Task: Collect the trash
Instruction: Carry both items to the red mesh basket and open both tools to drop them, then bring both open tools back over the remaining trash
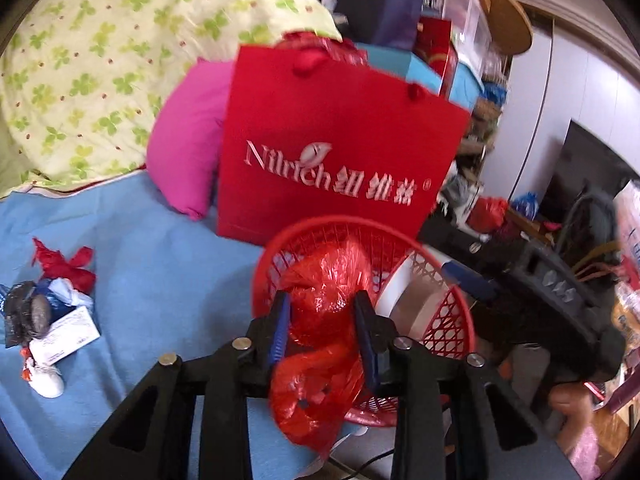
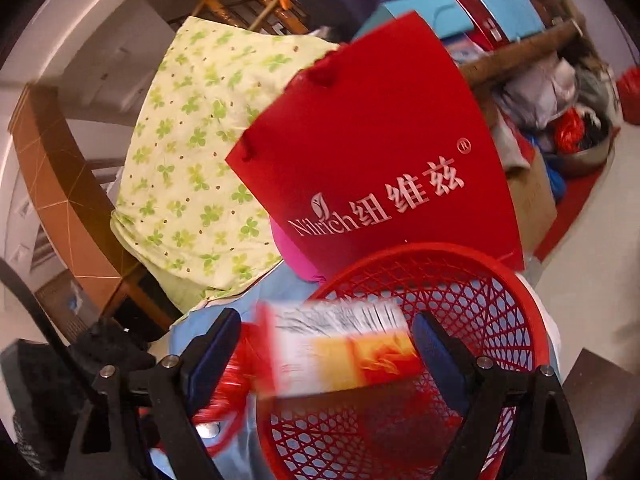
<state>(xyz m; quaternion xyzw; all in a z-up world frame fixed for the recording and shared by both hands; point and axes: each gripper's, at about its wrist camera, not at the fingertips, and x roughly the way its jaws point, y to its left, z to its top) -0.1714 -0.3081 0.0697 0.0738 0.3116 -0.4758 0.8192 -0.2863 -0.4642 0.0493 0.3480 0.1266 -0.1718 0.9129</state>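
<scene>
A crumpled red plastic bag [image 1: 320,344] is clamped between the jaws of the left gripper [image 1: 323,328], its upper bulge rising ahead of the fingertips and its lower part hanging back under the linkage. Just ahead of and below these jaws a red mesh basket [image 1: 444,320] is seen on a blue sheet [image 1: 160,280], with a white and grey piece [image 1: 408,304] lying inside it to the right of the bag. Beyond the basket a red paper bag [image 1: 332,148] printed "Nilrich" is stood upright, touching the basket's far rim, with a pink cushion [image 1: 188,140] to its left and a clover-patterned quilt [image 1: 100,60] further left and behind. Far to the left of the left jaws, well apart from the basket, a small heap of trash [image 1: 48,312] is left on the sheet: red scraps, a dark wad, a white carton and a small white piece. In the right wrist view, the jaws of the right gripper [image 2: 326,340] are set wide apart, and a blurred white, yellow and red carton [image 2: 340,348] is seen between them; whether the pads touch it cannot be told, a gap showing at the left pad. The basket [image 2: 520,300] lies directly under and ahead of these jaws, the carton over its near rim. Red plastic [image 2: 228,384] is seen at the left finger. The paper bag [image 2: 380,152] and the quilt [image 2: 192,160] are seen beyond.
</scene>
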